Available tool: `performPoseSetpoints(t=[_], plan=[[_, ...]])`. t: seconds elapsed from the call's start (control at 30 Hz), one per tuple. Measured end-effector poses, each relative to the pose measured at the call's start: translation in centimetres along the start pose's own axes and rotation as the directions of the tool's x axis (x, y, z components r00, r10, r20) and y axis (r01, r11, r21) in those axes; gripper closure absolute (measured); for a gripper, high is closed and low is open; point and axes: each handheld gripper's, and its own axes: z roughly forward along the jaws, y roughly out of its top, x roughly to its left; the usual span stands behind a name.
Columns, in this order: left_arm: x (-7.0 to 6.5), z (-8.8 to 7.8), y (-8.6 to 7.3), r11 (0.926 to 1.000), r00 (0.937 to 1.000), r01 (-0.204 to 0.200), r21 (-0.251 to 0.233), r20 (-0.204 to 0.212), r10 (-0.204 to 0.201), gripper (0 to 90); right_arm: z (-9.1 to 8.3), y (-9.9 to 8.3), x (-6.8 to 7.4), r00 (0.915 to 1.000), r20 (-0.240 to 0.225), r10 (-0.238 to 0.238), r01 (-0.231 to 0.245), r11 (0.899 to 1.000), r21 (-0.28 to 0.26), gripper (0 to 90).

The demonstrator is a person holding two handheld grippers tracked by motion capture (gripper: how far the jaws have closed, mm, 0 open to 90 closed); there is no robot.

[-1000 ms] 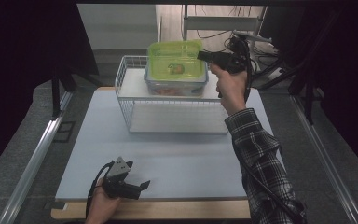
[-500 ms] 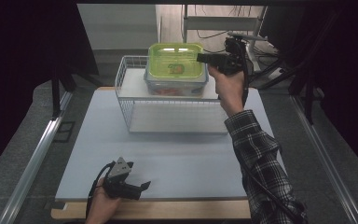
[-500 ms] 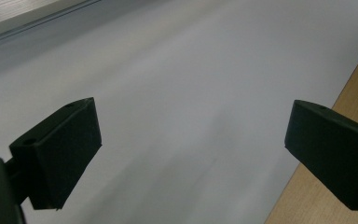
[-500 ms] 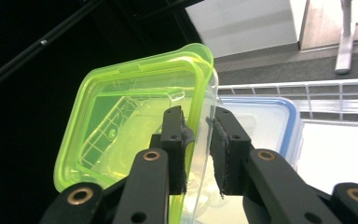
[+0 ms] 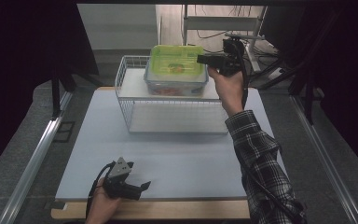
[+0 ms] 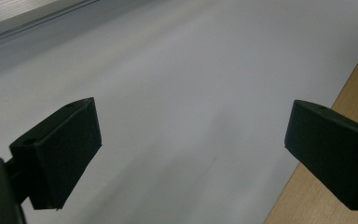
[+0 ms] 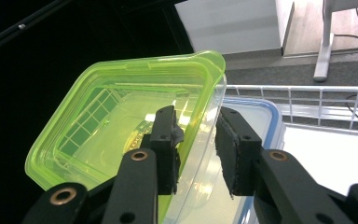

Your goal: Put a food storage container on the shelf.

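Reaching across to the far side of the bench [image 5: 177, 163], the right gripper [image 5: 204, 59] sits level at the right edge of a green-lidded clear container [image 5: 176, 65]. That container rests on top of a blue-rimmed container [image 5: 177, 86], which stands on the upper shelf of a white wire rack [image 5: 135, 102]. In the right gripper view, the rim of the green lid [image 7: 121, 126] runs between the jaws. One pad lies against the inside of the rim and the other stands a little off its outer side, so the grasp is released; the jaws have just been opening with the rim between them. The left gripper [image 5: 140, 189] lies low near the front edge of the bench, well apart from the rack, its jaws spread wide over the bare pale surface [image 6: 191, 93] with nothing between them.
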Motion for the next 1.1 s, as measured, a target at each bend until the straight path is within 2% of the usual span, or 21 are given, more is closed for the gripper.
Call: performPoseSetpoints(t=[0.5, 0.57, 0.67, 0.83, 0.97, 1.1], plan=[[-0.07, 0.0, 0.01, 1.0, 1.0, -0.003, 0.002, 0.001, 0.003, 3.6, 0.34, -0.29, -0.63, 0.9995, -0.028, 0.01, -0.01, 1.0, -0.008, 63.5], [-0.08, 0.01, 0.02, 1.0, 1.0, -0.003, 0.002, 0.001, 0.003, 3.6, 0.32, -0.29, -0.62, 0.9996, -0.027, 0.003, -0.004, 1.0, -0.008, 62.7], [-0.08, 0.0, 0.01, 1.0, 1.0, -0.003, 0.002, 0.001, 0.003, 3.6, 0.37, -0.28, -0.5, 0.9995, 0.002, -0.032, 0.032, 0.999, -0.008, 59.9], [-0.07, 0.01, 0.01, 1.0, 1.0, -0.003, 0.003, 0.001, 0.003, 3.6, 0.43, -0.24, -0.58, 0.9996, 0.002, -0.03, 0.03, 1.0, -0.01, 59.2], [-0.05, -0.01, 0.01, 1.0, 1.0, -0.001, 0.0, 0.0, 0.001, 3.6, 0.41, -0.22, -0.65, 0.9993, 0.008, -0.035, 0.035, 0.999, -0.01, 55.6], [-0.02, -0.01, 0.01, 1.0, 1.0, 0.002, -0.002, 0.002, -0.002, 3.6, 0.39, -0.19, -0.8, 0.9992, 0.008, -0.038, 0.038, 0.999, -0.009, 47.1]])
